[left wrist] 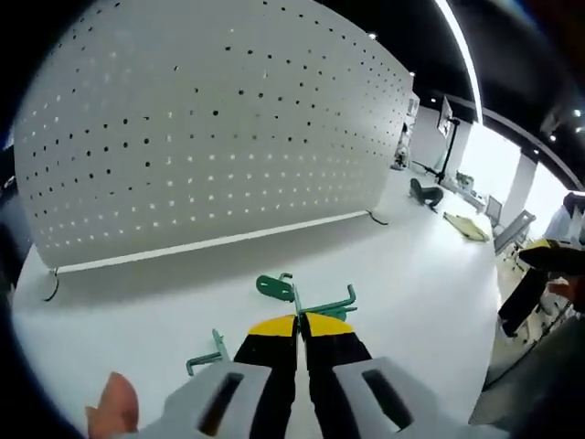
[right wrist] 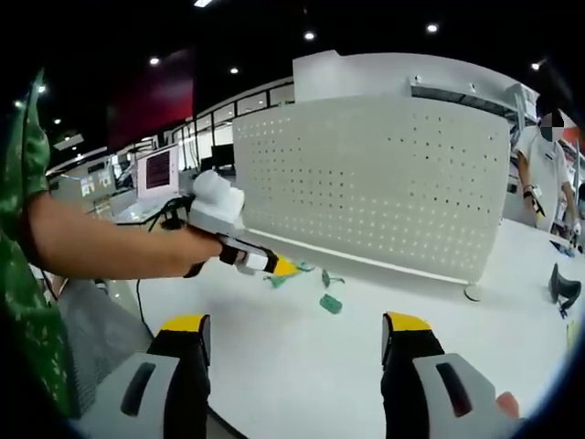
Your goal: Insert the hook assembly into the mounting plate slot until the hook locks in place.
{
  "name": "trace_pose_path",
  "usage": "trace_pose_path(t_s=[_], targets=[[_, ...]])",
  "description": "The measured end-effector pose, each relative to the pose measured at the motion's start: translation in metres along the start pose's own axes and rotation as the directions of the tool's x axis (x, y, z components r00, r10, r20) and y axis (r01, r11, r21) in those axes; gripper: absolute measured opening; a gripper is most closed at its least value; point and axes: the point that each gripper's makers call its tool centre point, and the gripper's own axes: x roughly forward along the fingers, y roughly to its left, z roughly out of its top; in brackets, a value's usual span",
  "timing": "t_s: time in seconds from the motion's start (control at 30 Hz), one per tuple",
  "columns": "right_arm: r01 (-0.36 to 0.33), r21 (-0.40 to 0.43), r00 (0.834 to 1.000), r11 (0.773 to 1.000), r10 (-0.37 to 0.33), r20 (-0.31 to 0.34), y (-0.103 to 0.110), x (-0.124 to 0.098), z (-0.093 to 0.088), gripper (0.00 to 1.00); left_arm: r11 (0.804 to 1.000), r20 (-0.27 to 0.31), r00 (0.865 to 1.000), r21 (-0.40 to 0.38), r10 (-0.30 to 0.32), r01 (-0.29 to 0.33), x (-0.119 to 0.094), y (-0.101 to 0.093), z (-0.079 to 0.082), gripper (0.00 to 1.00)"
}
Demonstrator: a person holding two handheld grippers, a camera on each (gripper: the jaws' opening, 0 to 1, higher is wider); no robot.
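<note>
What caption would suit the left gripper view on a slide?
Left gripper, fingers closed, reaches toward green hooks lying on a white table before a white pegboard.

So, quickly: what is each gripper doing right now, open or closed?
Left gripper: jaws closed together by a green hook; a grip on it cannot be told.
Right gripper: open, holding nothing.

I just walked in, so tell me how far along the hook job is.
Early stage. Done: nothing is mounted on the white perforated pegboard panel. In hand: the left gripper, jaws together, is at a green metal hook on the white table. The right gripper is open, holding nothing. Left: lifting, inserting, locking; another green hook lies nearby.
</note>
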Motion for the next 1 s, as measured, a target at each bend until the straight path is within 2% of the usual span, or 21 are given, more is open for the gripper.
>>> trace_pose_path(t_s=[0.23, 0.33, 0.43, 0.63, 0.73, 0.83, 0.9, 1.0], targets=[[-0.002, -0.006, 1.0, 1.0, 0.002, 0.018, 0.0, 0.001, 0.01, 0.77, 0.997, 0.077, 0.996, -0.068, -0.032, 0.037, -0.019, -0.012, 0.016, 0.02], [-0.003, -0.009, 1.0, 1.0, 0.003, 0.024, 0.0, 0.0, 0.013, 0.77, 0.99, 0.131, 0.99, -0.124, -0.046, 0.062, -0.028, -0.018, 0.024, 0.02], [-0.002, -0.009, 0.999, 1.0, 0.002, 0.033, 0.0, 0.0, 0.018, 0.76, 0.983, 0.161, 0.985, -0.161, -0.061, 0.087, -0.038, -0.024, 0.027, 0.02], [-0.008, -0.007, 0.999, 1.0, 0.009, 0.047, 0.003, 0.001, 0.027, 0.76, 0.968, 0.232, 0.97, -0.216, -0.077, 0.128, -0.055, -0.034, 0.032, 0.02], [-0.012, -0.001, 0.998, 1.0, 0.013, 0.058, 0.005, 0.001, 0.033, 0.76, 0.955, 0.283, 0.955, -0.249, -0.087, 0.161, -0.066, -0.042, 0.038, 0.02], [-0.021, 0.011, 0.997, 1.0, 0.02, 0.069, 0.007, 0.001, 0.038, 0.75, 0.953, 0.311, 0.946, -0.249, -0.09, 0.172, -0.073, -0.047, 0.043, 0.02], [-0.026, 0.023, 0.997, 0.999, 0.024, 0.078, 0.008, 0.001, 0.042, 0.75, 0.949, 0.342, 0.935, -0.253, -0.096, 0.19, -0.079, -0.052, 0.048, 0.02], [-0.031, 0.036, 0.996, 0.999, 0.028, 0.089, 0.009, 0.0, 0.047, 0.74, 0.946, 0.359, 0.928, -0.255, -0.1, 0.201, -0.086, -0.057, 0.051, 0.02]])
